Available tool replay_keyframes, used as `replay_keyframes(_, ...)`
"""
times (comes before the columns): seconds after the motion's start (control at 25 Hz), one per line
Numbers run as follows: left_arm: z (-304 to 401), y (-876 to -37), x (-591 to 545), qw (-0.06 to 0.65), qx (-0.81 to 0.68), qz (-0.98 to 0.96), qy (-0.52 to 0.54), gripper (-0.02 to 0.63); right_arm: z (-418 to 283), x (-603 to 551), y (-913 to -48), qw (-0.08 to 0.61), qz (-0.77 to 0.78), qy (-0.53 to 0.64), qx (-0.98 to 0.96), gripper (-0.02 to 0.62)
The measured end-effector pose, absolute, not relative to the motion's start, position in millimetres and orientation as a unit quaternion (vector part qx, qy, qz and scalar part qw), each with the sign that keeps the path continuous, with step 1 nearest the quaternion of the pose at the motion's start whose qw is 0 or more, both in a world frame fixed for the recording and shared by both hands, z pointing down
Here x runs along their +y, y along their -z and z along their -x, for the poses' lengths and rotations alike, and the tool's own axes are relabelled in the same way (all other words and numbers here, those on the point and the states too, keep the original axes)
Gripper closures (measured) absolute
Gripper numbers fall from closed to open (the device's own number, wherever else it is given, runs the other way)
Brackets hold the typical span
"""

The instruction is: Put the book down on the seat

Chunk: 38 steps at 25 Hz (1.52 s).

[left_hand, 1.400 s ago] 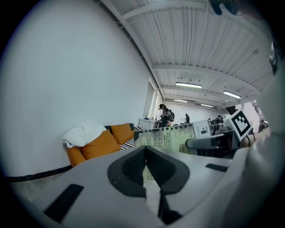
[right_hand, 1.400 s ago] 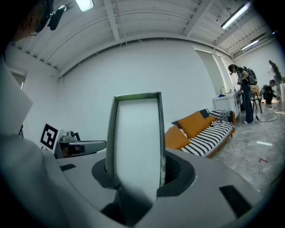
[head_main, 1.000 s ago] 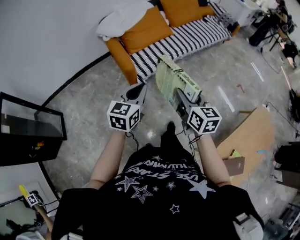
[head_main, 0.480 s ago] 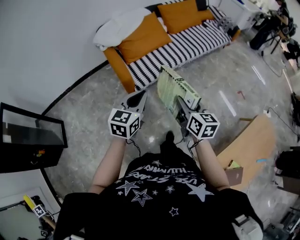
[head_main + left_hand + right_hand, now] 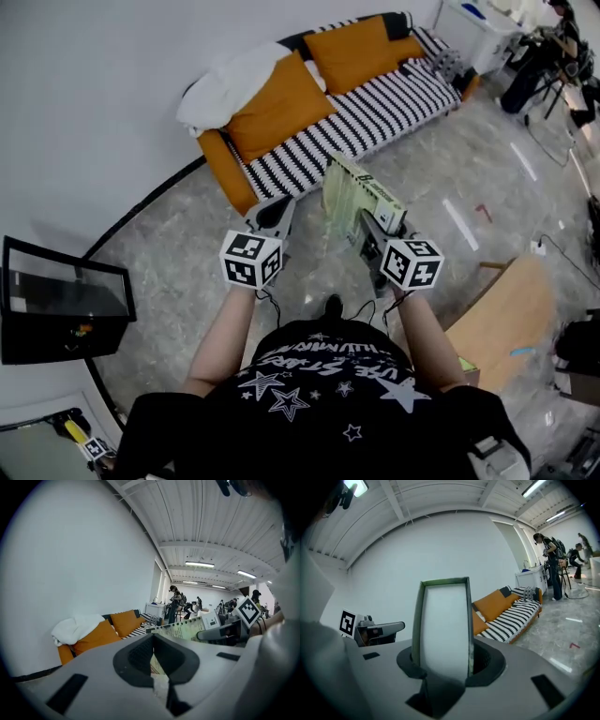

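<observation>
Right claw (image 5: 364, 223): clamped on the book (image 5: 354, 192). In the right gripper view the white page block is seen wedged between both pads, with its near end pinched.
Left claw (image 5: 277, 208): jaws are drawn together with just a thin slit left, and nothing is gripped. It's held at 9 o'clock of the right claw, near it but apart.
Book: held up in the air on edge, with the pale green cover turned toward the left claw. Nothing but the right claw is touched by it.
Seat (image 5: 375, 98): black-and-white stripes on an orange sofa, found at 12 o'clock of the book in the head view. It is kept apart from the book by a strip of grey marble-look floor (image 5: 187, 234).
Cushions (image 5: 277, 103): two orange ones are propped along the sofa's back.
Blanket (image 5: 225, 84): a white bundle is piled on the sofa's 10 o'clock end.
Side stuff: a wooden table (image 5: 497, 323) is seen at 4 o'clock of the person, and a black cabinet (image 5: 56, 305) at 9 o'clock.
Background: a few people can be made out far down the room in both gripper views, too small for detail.
</observation>
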<state>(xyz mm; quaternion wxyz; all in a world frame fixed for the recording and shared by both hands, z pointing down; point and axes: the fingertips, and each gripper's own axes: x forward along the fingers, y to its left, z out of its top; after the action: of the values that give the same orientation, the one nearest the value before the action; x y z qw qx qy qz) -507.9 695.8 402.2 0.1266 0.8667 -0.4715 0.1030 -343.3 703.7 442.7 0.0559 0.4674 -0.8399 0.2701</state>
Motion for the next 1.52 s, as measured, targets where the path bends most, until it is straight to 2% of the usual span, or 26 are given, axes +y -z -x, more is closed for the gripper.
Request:
replay_keyframes(0.36, 486.8, -415.6, 670.8, 0.139, -0.486, -0.853, -0.129, 0.598, 306.6, 669.8, -447.6, 0.062, -0.462, -0.28, -0.839, 0.425)
replay_keyframes(0.84, 488.0, -438.3, 642.8, 0.164, -0.477, -0.85, -0.151, 0.598, 313.6, 652.2, -474.0, 0.091, -0.443, -0.316, -0.834, 0.425)
replay_keyframes(1.52, 473.2, -467.2, 471.7, 0.174, -0.401, -0.885, -0.16, 0.598, 300.9, 507.9, -491.5, 0.087, -0.511, -0.338, -0.785, 0.425)
